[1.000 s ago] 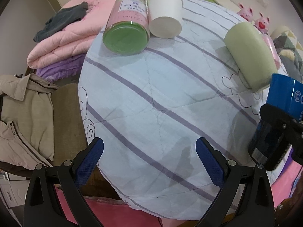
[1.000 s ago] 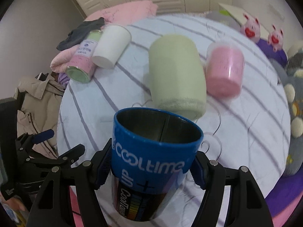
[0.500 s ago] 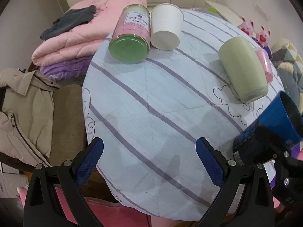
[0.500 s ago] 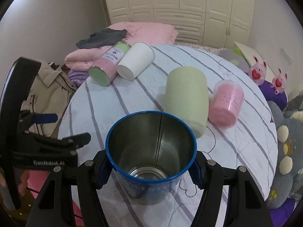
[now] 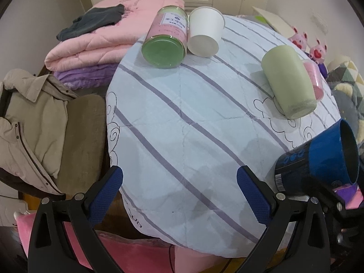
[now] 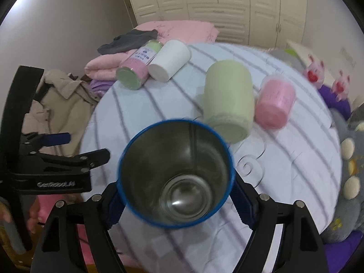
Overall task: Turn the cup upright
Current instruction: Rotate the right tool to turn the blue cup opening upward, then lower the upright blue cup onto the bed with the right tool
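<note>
Your right gripper (image 6: 175, 201) clamps the blue cup (image 6: 175, 173) by its sides, tilted above the striped cloth's (image 5: 182, 118) near edge for turning, while your left gripper (image 5: 179, 193) hangs wide and empty.

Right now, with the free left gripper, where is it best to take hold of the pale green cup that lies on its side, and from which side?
Probably across the middle of the pale green cup, jaws closing on its two long sides from above. It lies with one end toward the left gripper, the pink cup close along its far side, so the top is freest.
</note>
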The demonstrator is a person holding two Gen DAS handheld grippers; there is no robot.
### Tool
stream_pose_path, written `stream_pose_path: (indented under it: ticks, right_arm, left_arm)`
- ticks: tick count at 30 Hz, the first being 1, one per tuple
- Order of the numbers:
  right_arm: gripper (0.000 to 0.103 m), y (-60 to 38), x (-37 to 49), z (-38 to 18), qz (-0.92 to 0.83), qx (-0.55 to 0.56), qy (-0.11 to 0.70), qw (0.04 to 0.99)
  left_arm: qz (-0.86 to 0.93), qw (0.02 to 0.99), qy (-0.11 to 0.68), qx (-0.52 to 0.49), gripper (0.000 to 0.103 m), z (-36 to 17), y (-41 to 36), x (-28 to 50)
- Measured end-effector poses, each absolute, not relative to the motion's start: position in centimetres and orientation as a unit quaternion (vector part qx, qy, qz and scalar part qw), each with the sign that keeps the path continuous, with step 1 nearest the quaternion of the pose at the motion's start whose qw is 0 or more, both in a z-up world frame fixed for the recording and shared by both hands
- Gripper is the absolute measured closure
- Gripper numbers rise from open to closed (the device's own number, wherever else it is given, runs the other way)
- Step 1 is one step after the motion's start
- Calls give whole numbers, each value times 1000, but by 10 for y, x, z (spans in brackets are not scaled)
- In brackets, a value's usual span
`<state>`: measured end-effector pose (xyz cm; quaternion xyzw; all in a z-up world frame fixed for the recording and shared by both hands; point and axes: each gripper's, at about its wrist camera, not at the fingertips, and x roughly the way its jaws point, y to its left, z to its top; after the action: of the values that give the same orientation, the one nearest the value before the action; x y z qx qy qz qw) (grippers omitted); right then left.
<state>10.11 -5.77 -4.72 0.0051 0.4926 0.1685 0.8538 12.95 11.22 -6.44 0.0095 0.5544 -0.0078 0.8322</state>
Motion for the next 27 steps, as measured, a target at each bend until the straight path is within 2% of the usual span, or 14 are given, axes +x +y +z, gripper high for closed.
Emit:
stream_pose_path:
  ticks: [27]
  right_arm:
    - [21,-76,57,-20,173,7,466,868]
  left_arm:
    - [-7,850,527,27,2,-39,89,82]
